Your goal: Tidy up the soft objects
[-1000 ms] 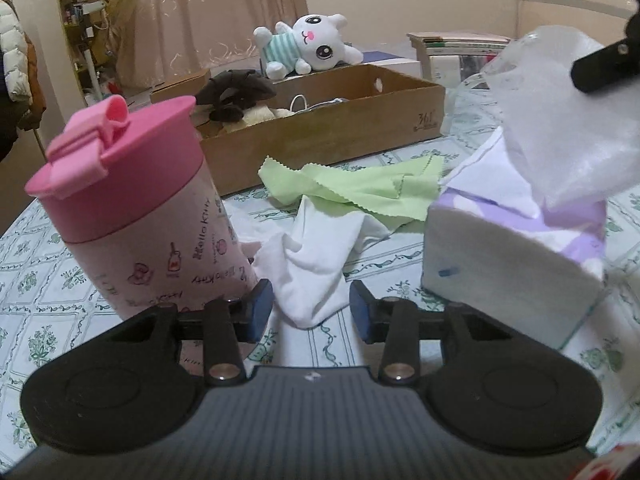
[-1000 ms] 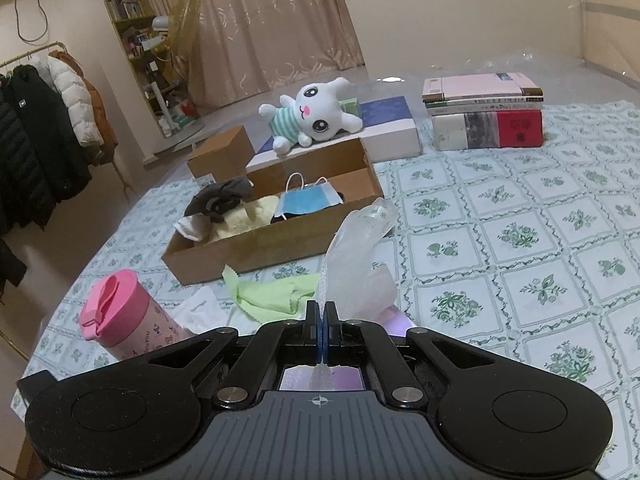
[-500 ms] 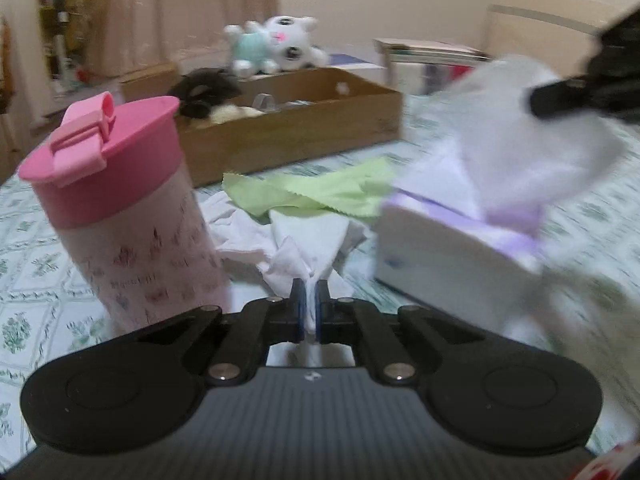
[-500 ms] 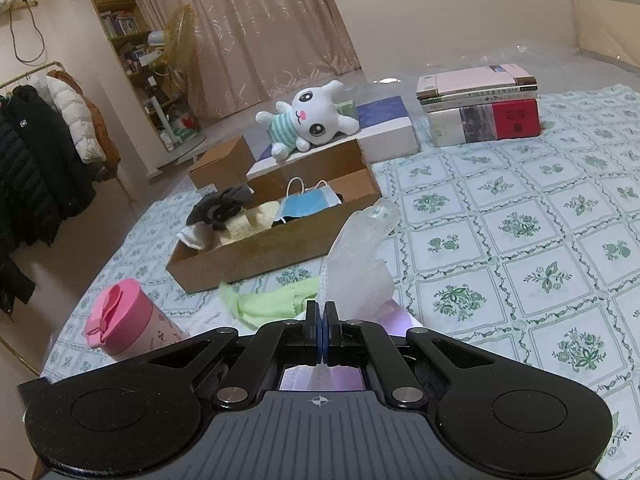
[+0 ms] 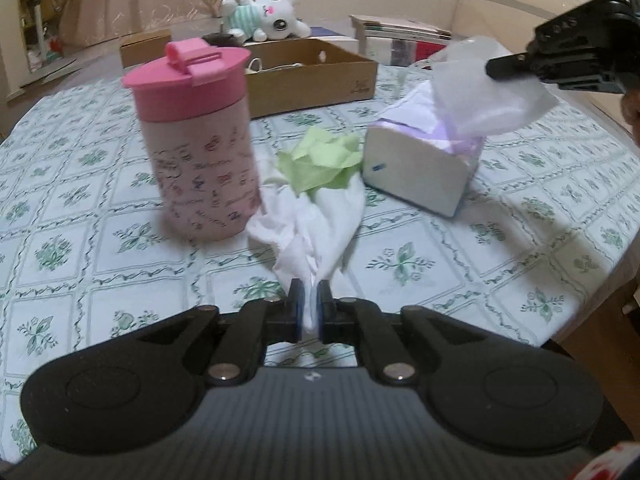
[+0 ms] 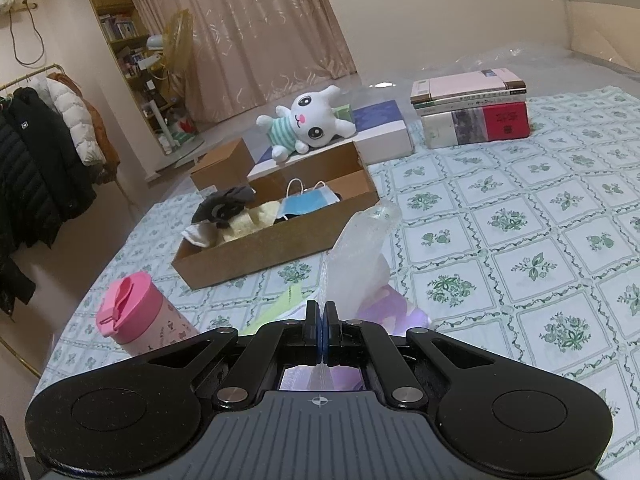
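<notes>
My left gripper (image 5: 309,307) is shut on a white cloth (image 5: 316,224) and holds it off the table. A light green cloth (image 5: 320,158) lies just behind it. My right gripper (image 6: 320,322) is shut on a white tissue (image 6: 360,264) that sticks up from a purple and white tissue box (image 5: 420,168); the gripper also shows at the upper right of the left wrist view (image 5: 496,69). A cardboard box (image 6: 280,240) further back holds a blue face mask (image 6: 308,204), dark cloth (image 6: 224,206) and pale yellow cloth (image 6: 252,220).
A pink lidded cup (image 5: 196,136) stands left of the white cloth. A white plush rabbit (image 6: 308,124) lies on a flat box behind the cardboard box. A stack of books (image 6: 472,114) sits at the back right. The table edge (image 5: 592,304) runs close on the right.
My left gripper went from open to shut on the white cloth and pulled it back and up from the table. My right gripper kept hold of the tissue and rose slightly.
</notes>
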The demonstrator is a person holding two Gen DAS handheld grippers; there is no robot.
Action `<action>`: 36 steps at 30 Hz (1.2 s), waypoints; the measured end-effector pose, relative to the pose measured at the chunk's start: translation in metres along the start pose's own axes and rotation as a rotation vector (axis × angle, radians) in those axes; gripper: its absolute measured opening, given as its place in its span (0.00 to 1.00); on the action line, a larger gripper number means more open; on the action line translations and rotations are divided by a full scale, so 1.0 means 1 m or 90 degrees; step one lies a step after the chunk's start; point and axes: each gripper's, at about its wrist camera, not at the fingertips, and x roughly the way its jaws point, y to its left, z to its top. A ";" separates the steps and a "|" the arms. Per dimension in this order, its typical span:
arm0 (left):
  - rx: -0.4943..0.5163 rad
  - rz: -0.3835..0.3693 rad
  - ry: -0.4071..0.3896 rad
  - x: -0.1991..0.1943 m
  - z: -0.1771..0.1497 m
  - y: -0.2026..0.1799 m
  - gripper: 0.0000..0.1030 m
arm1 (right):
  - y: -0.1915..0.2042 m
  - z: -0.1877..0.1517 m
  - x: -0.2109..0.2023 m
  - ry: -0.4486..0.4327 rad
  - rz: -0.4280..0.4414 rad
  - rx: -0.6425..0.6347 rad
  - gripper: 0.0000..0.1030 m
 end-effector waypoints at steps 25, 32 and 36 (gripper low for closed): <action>0.021 -0.081 -0.019 0.044 0.018 0.013 0.10 | -0.003 -0.002 0.018 -0.039 -0.060 -0.025 0.01; 0.017 -0.151 -0.076 0.030 0.035 0.018 0.09 | 0.006 0.001 0.029 -0.041 -0.070 -0.020 0.01; 0.012 -0.160 -0.094 0.018 0.043 0.020 0.09 | 0.017 0.001 0.024 -0.047 -0.067 -0.041 0.01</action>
